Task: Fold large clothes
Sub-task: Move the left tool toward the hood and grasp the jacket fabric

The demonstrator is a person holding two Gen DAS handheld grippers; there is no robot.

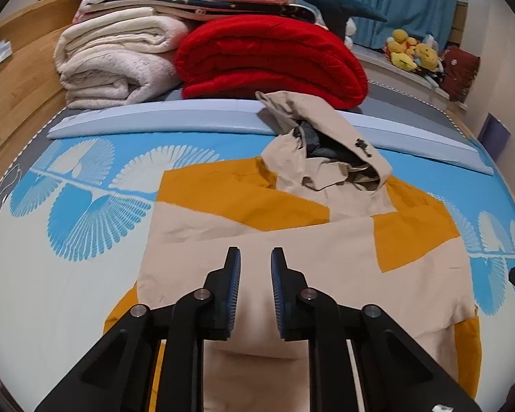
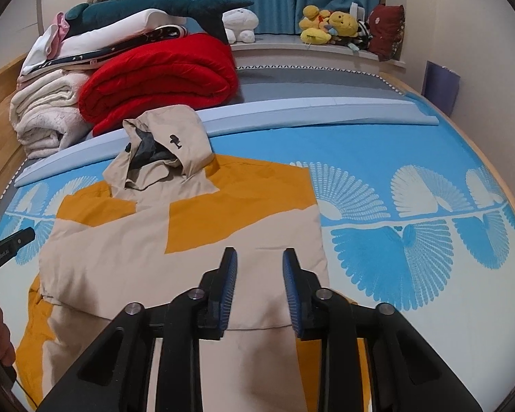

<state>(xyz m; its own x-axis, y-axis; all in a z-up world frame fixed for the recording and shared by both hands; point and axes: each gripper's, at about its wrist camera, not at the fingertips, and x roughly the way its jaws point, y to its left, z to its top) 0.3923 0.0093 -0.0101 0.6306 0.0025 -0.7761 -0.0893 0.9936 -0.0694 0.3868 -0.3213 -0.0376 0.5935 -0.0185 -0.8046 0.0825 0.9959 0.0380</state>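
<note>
The left hand-held gripper (image 1: 255,257) hovers low over the jacket (image 1: 292,261), jaws narrowly parted and empty; the right hand-held gripper (image 2: 260,261) does likewise, jaws a little wider. The jacket lies on the bed (image 2: 412,158) with both sides folded in. Beyond, its hood (image 2: 161,147) stands bunched: folding over it would likely leave a lump, and slick fabric may slip from a shallow pinch.
</note>
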